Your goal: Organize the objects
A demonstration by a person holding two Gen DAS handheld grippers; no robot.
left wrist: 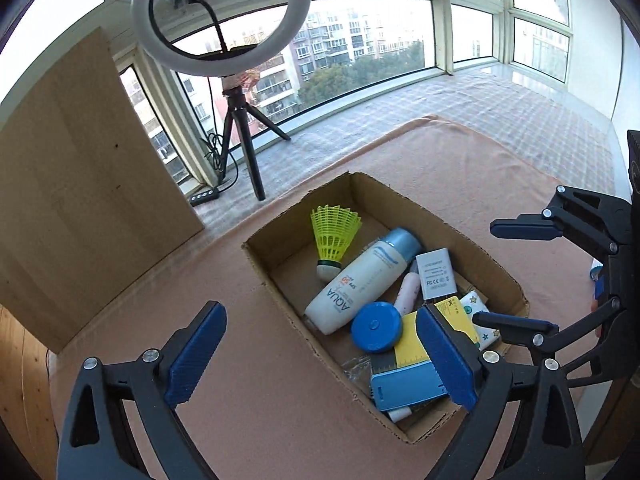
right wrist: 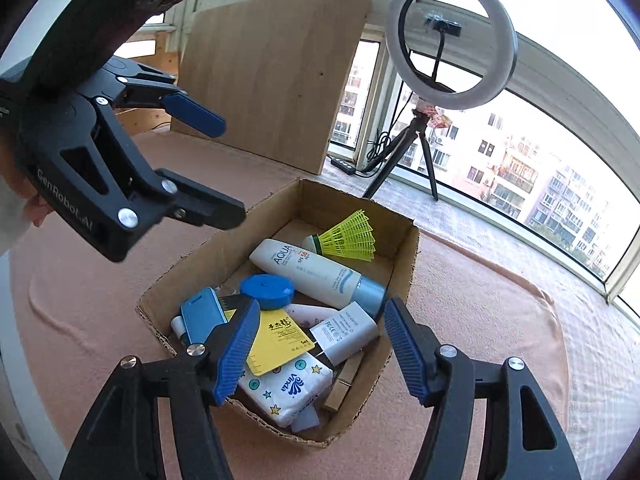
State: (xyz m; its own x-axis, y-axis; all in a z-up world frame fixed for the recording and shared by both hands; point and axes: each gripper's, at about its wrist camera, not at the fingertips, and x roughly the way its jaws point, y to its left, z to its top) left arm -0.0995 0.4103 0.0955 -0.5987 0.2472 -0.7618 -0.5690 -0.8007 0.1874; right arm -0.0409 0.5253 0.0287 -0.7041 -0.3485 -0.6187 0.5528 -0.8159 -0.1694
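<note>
Fingers first: the left gripper [left wrist: 320,352] has its blue pads spread wide with nothing between them, one pad over the pink cloth [left wrist: 240,400], the other over the near corner of the cardboard box [left wrist: 260,264]. The right gripper [right wrist: 320,356] is parted too, less broadly, hanging above the box's near end and gripping nothing. Now the box itself: open-topped, brown, rough torn edges, sitting on the cloth and fairly full. Inside, a yellow shuttlecock [left wrist: 334,236] rests at the far end, tipped against a white AQUA bottle [left wrist: 356,280] with a pale blue cap that lies slantwise. Beside it sits a round blue lid-shaped case [left wrist: 376,326], a white charger [left wrist: 435,276], a yellow card [right wrist: 276,340] and a light blue rectangular case [left wrist: 404,386]. A tissue pack [right wrist: 288,388] printed with stars (Vinda, reads the wrapper) fills the near corner, a wooden clothespin [right wrist: 344,384] beside it. Behind stand a wooden board [left wrist: 80,200] and a ring light [left wrist: 220,20] on its tripod by the window.
</note>
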